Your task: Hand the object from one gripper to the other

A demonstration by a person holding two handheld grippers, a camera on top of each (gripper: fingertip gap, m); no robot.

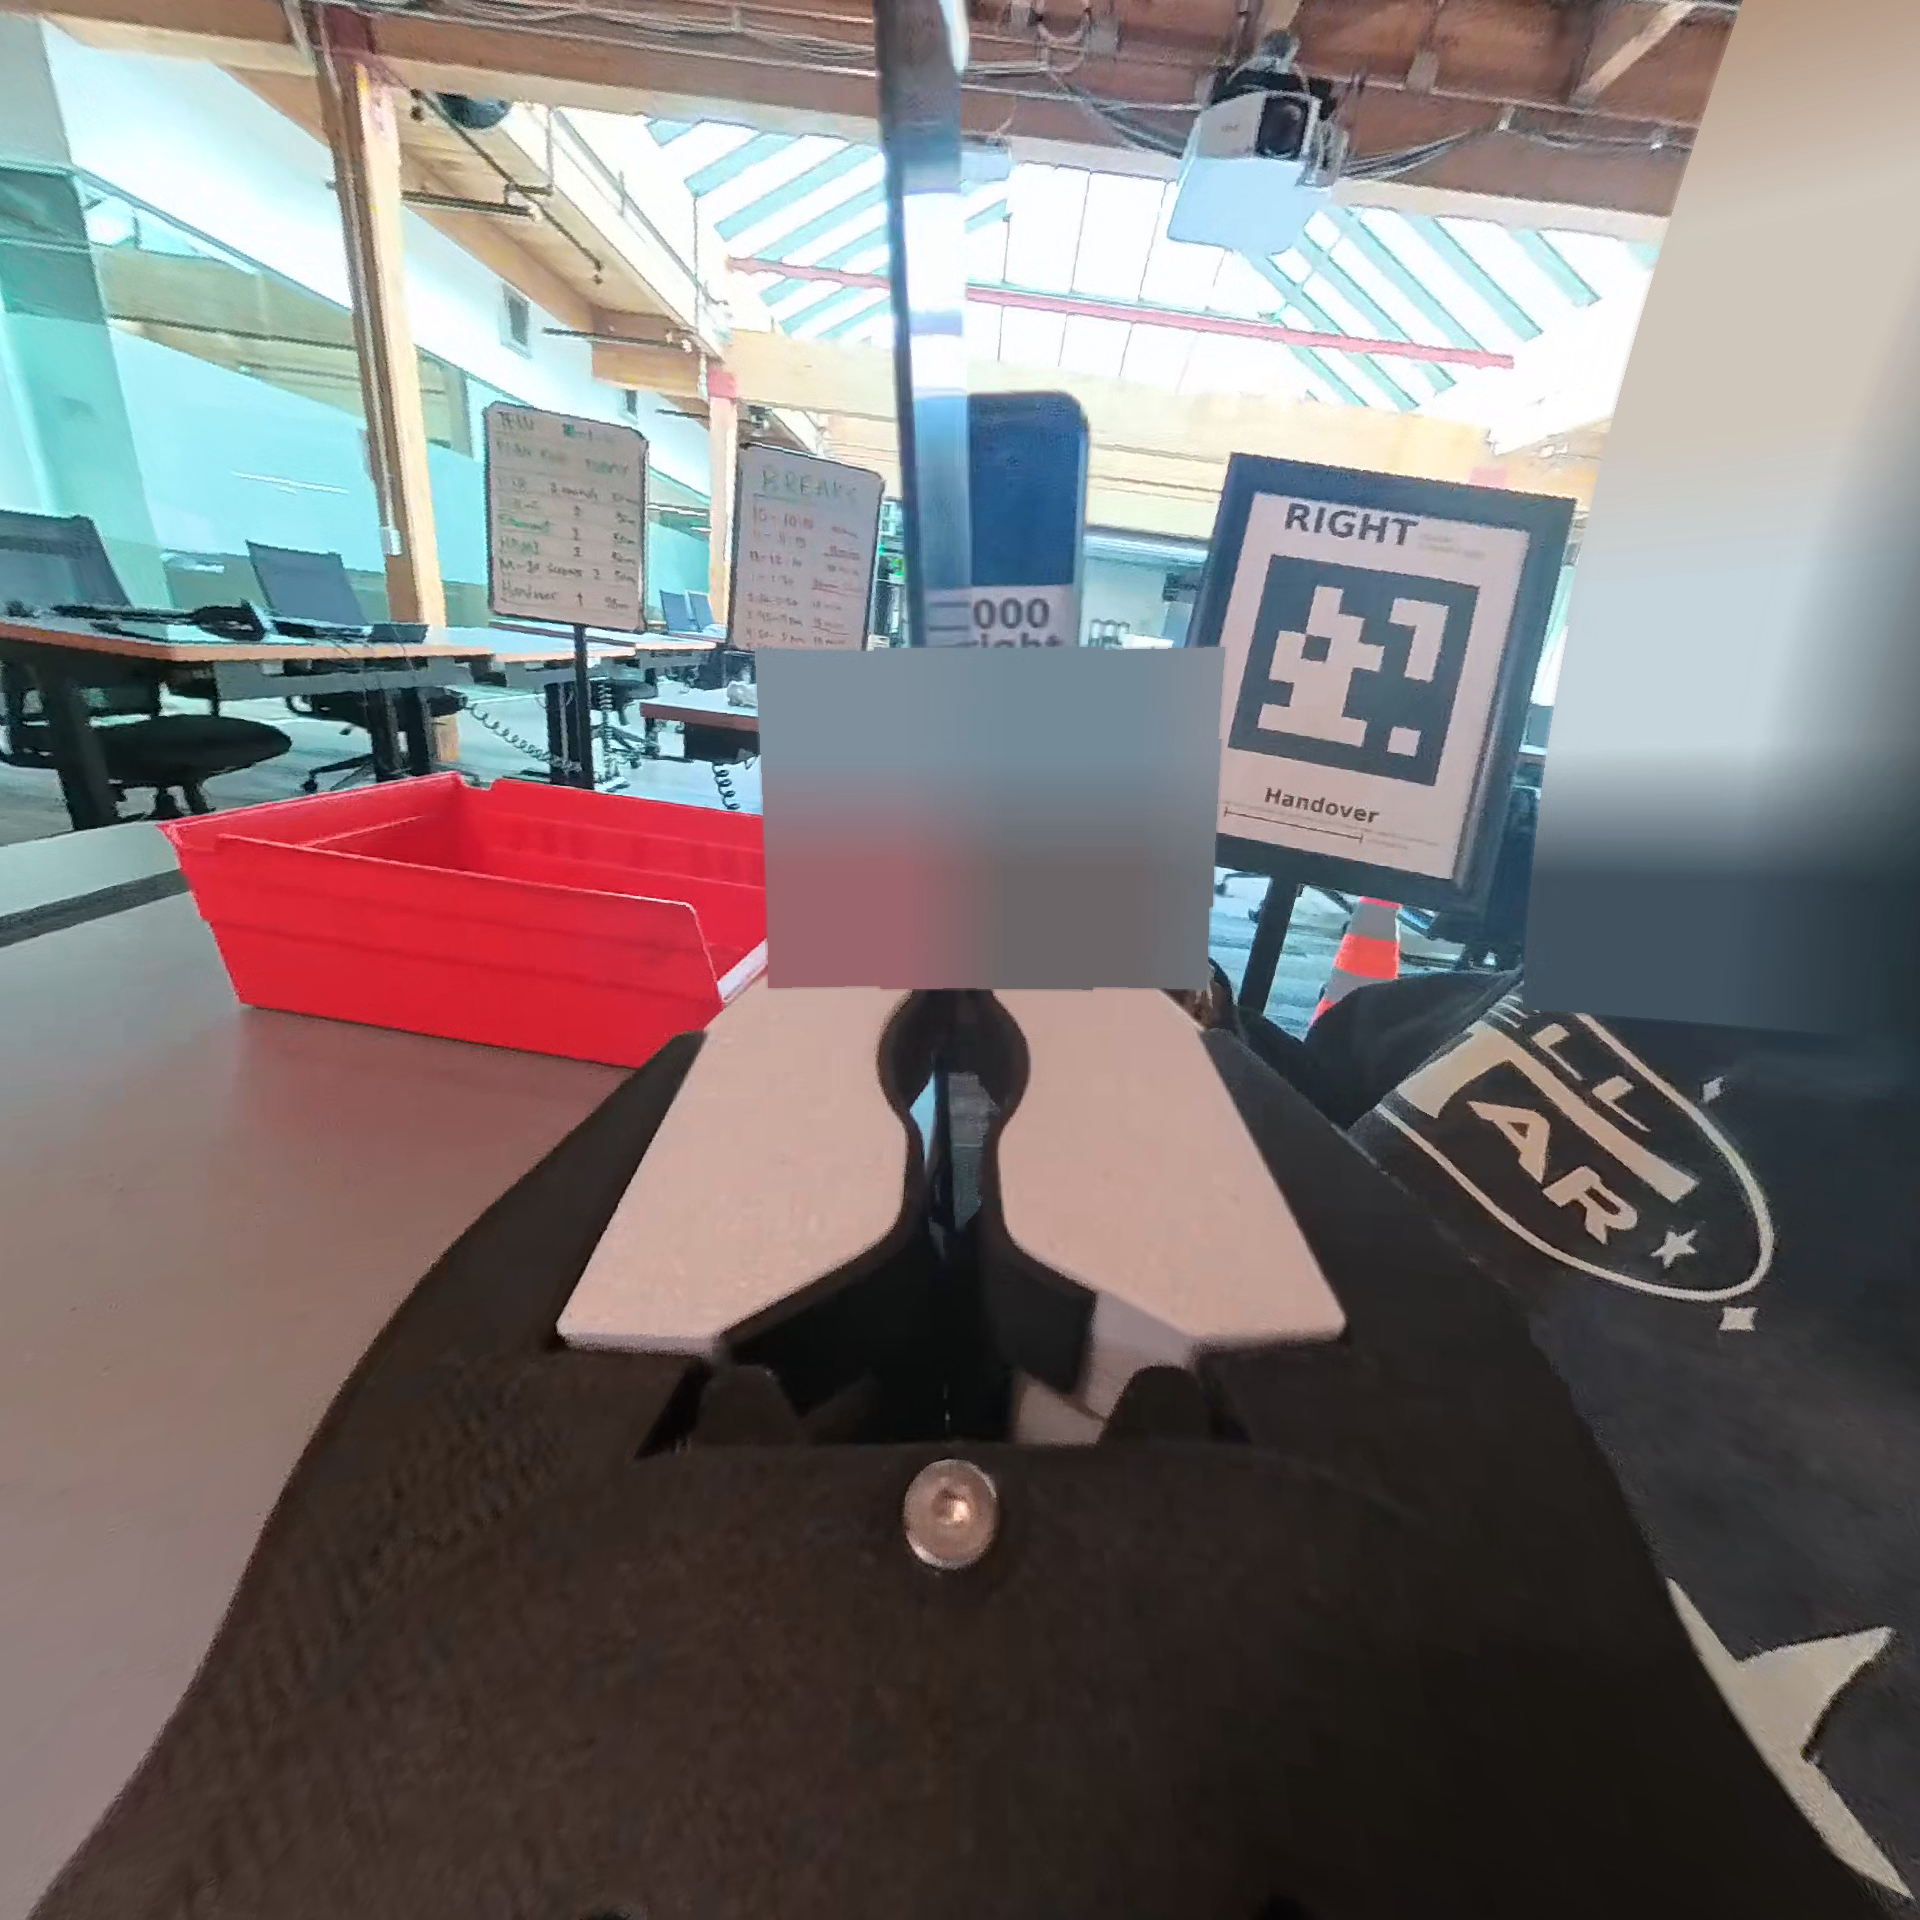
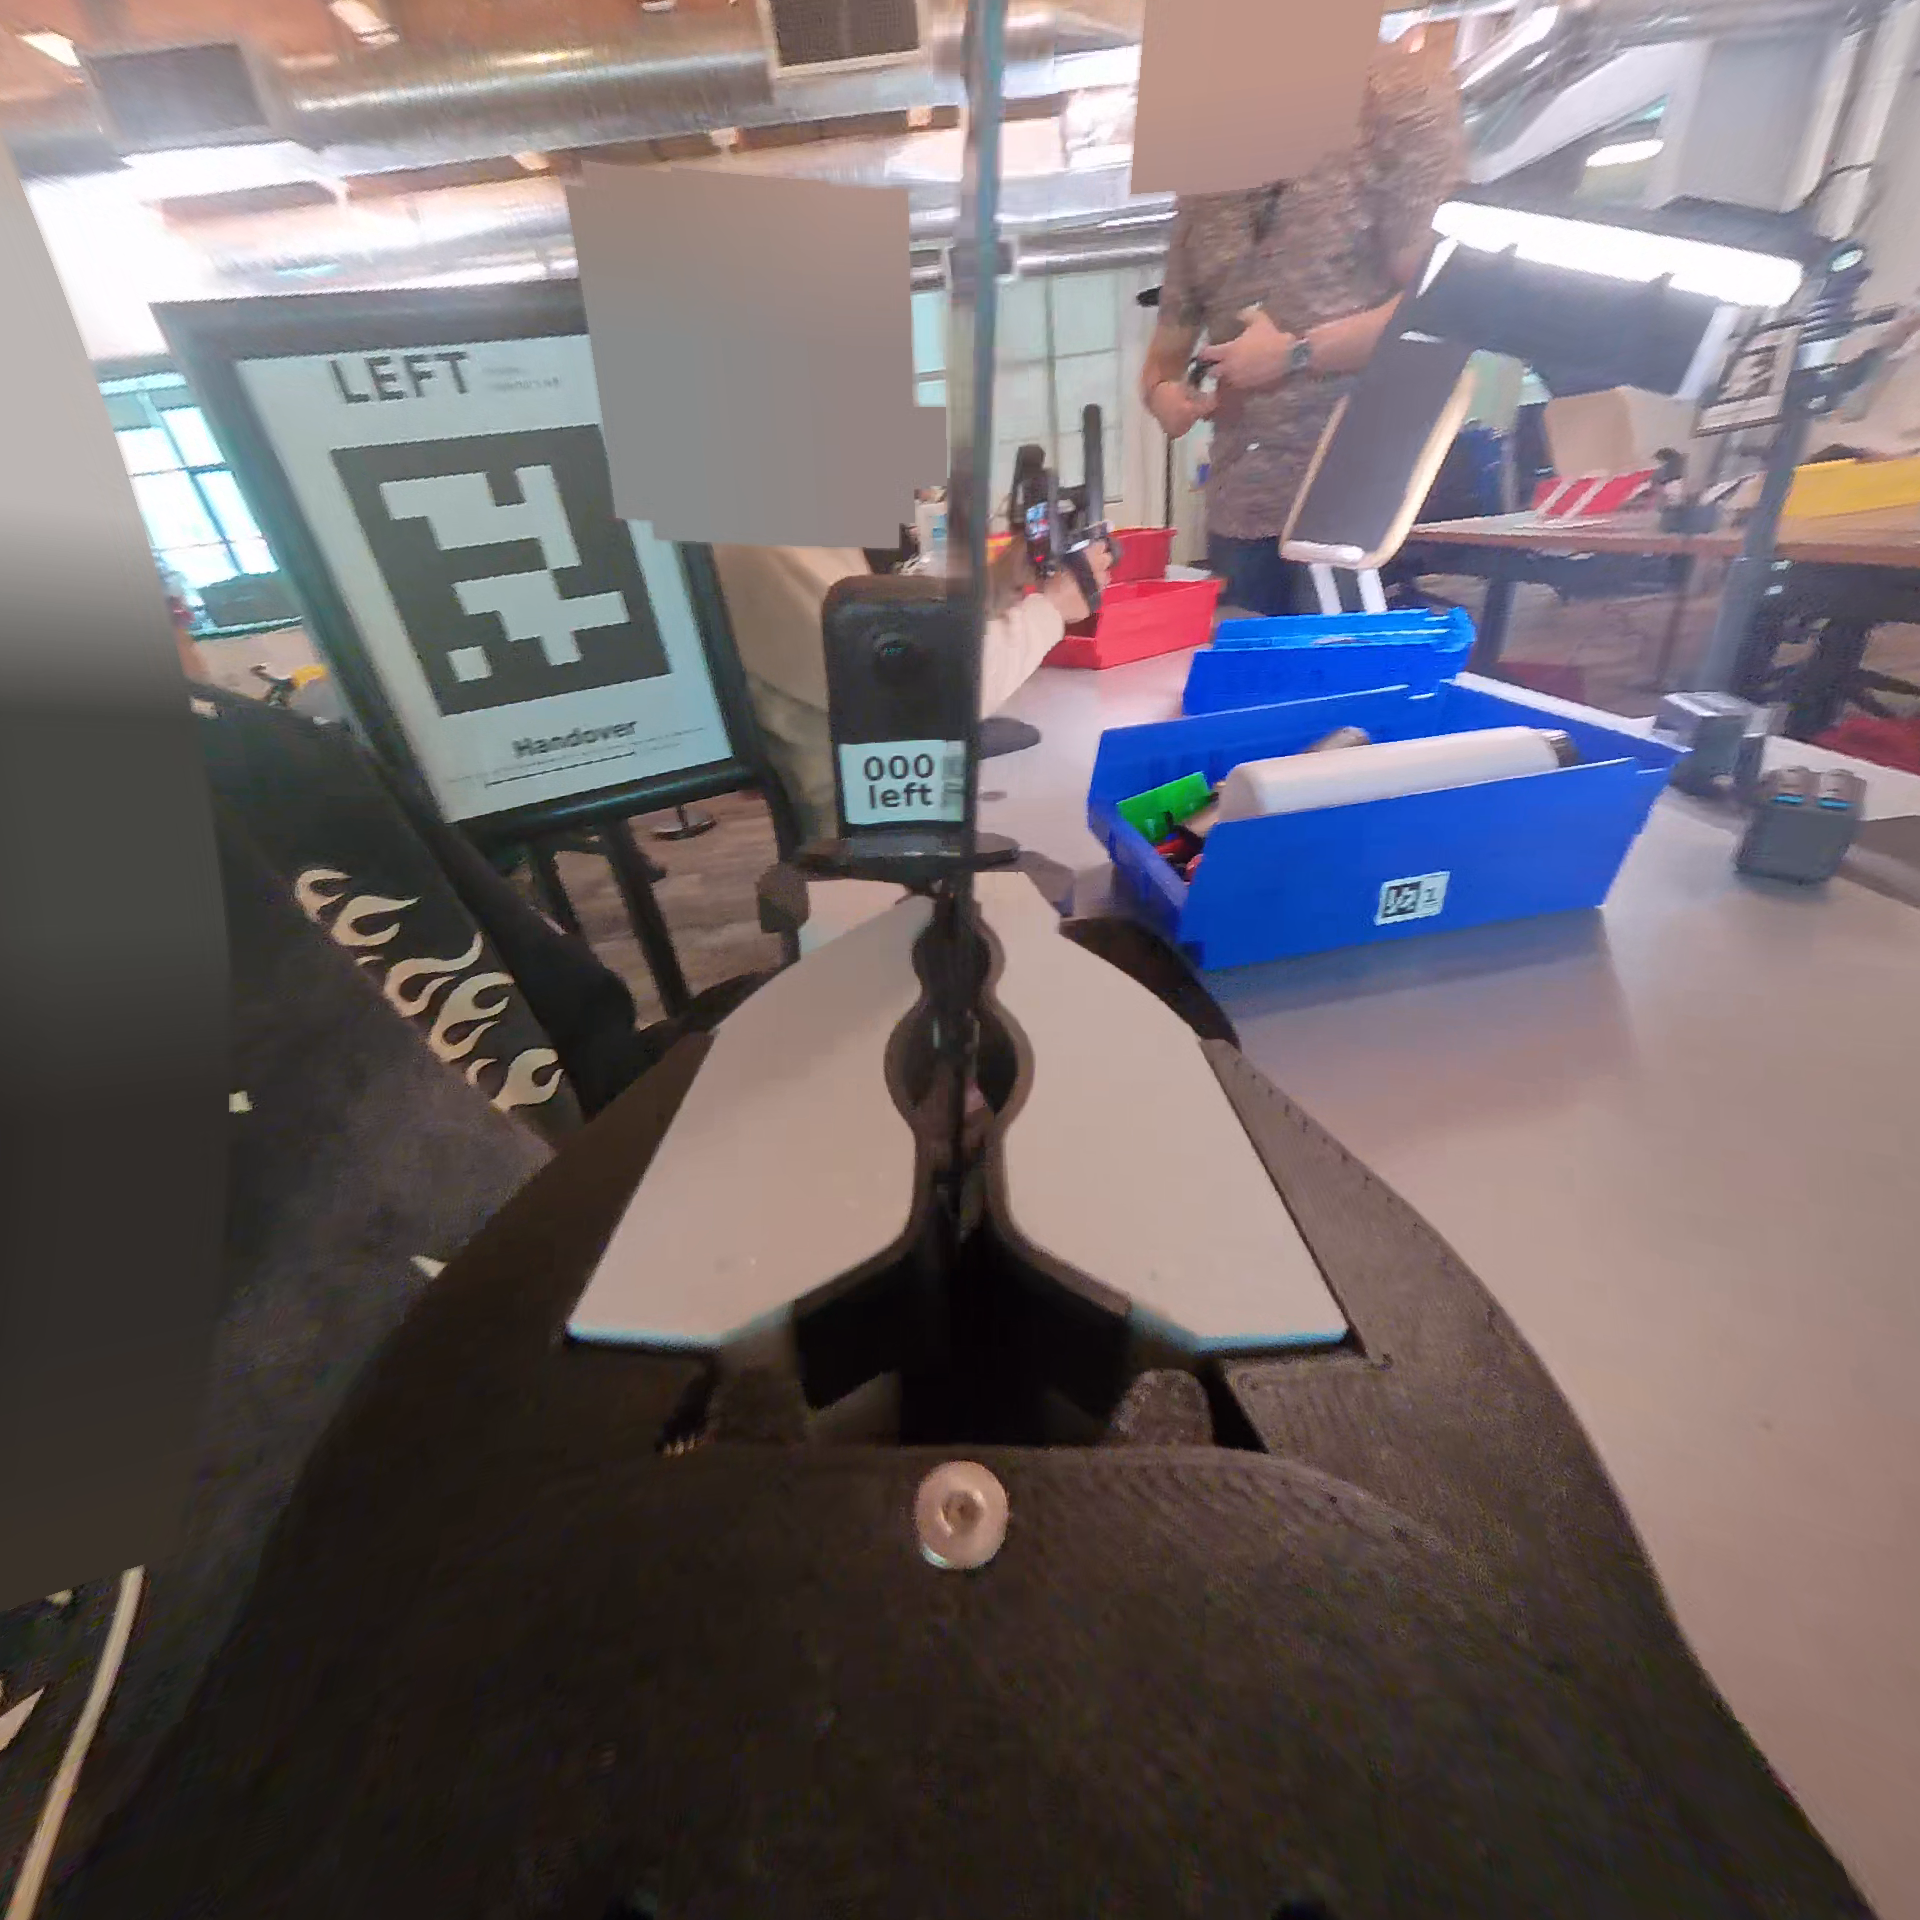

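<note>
Left hand-held gripper point(image 1: 951, 1039) pinches a thin upright panel point(image 1: 920, 312) — red bin point(image 1: 468, 914) beside.

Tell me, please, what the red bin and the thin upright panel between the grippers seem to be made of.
The red open-topped bin looks like moulded plastic with a slight sheen: even colour and ribbed walls. The thin upright panel seems to be clear, glossy glass or acrylic; seen edge-on, it shows a dark rim and reflections. Which of the two I cannot tell.

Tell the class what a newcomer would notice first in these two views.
Probably the thin upright rod running through the middle of both views, pinched by the closed left gripper and right gripper, which face each other. Next come the bins on the table: an empty-looking red bin and a blue bin holding a white cylinder.
</note>
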